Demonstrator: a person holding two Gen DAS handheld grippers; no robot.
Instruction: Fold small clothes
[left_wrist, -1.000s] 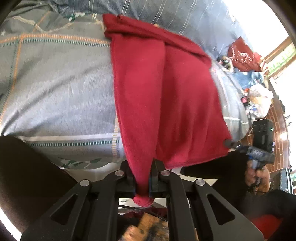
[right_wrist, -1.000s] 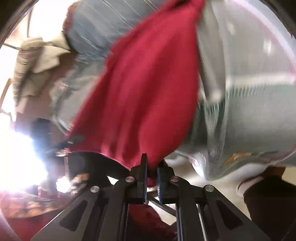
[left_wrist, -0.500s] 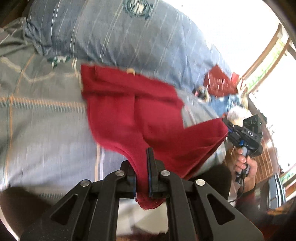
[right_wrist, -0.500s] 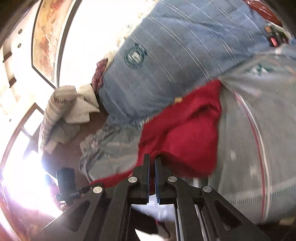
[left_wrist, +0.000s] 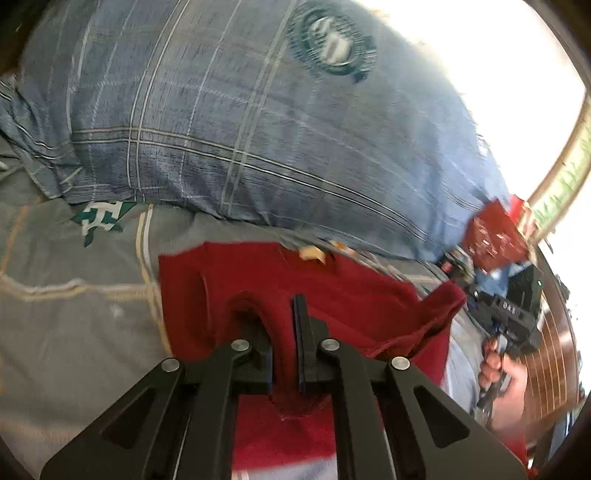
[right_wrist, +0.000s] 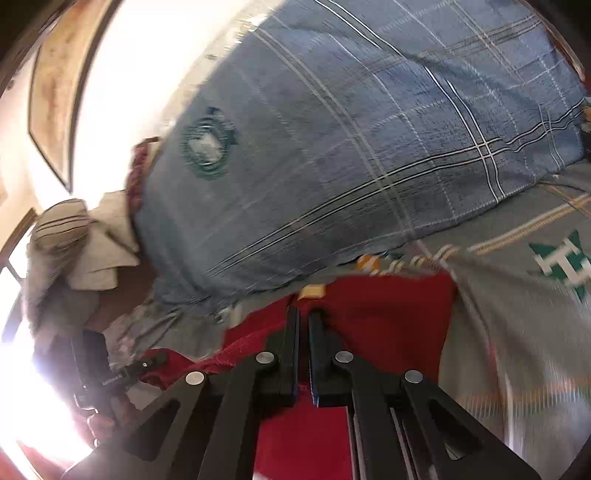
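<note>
Both my grippers, left (left_wrist: 284, 332) and right (right_wrist: 303, 332), pinch the garment (left_wrist: 332, 291); I lower corners level onto its far edge.

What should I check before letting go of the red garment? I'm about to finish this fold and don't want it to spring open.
1. Left gripper shut on the red garment: ok, cloth is bunched between its fingers.
2. Right gripper shut on the garment's edge: ok, fingers nearly closed with red cloth between them.
3. Lifted edge carried over onto the lower layer: ok, red lies on red.
4. Folded edges lined up: cannot tell, the image is blurred.
5. Garment resting on the grey bedsheet, short of the blue plaid pillow: ok.
6. Beige label tucked in: not ok, it shows.
</note>
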